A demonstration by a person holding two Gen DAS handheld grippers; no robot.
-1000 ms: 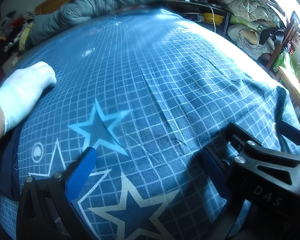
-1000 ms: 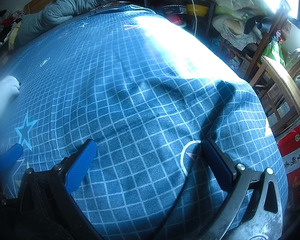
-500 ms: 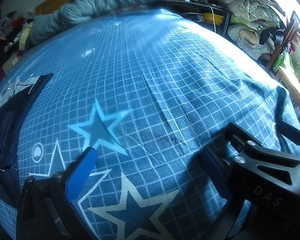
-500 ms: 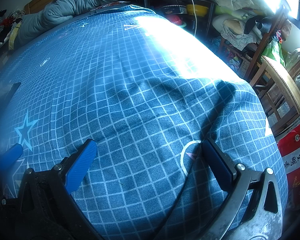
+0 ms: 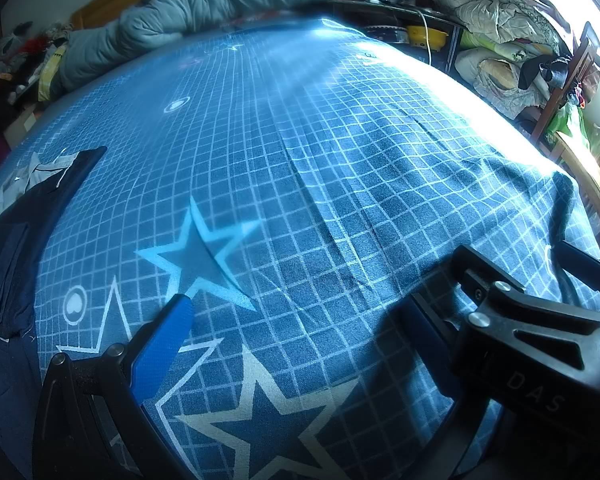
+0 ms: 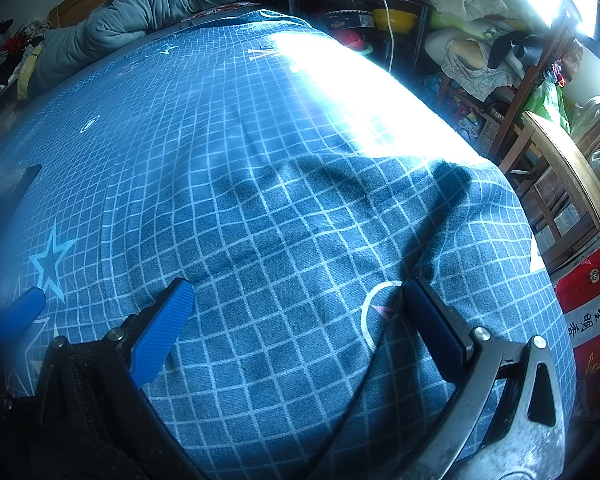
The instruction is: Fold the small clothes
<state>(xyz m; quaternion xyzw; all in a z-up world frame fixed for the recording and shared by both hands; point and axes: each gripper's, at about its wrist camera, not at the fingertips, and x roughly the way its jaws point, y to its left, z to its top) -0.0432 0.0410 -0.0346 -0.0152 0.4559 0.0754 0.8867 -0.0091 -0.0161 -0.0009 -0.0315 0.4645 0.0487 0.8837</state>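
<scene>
Foot gone — dark garment (image 5: 16, 248) uncovered.

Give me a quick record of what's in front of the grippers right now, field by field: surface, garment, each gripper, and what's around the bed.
surface: bed sheet, blue, white grid with stars
garment: dark navy garment at the sheet's left edge, lying unfolded, snap buttons showing
left gripper: open, empty, over the sheet
right gripper: open, empty, over the sheet, apart from the garment
far end: grey-green duvet bunched up
right side: wooden chair, red sack
</scene>
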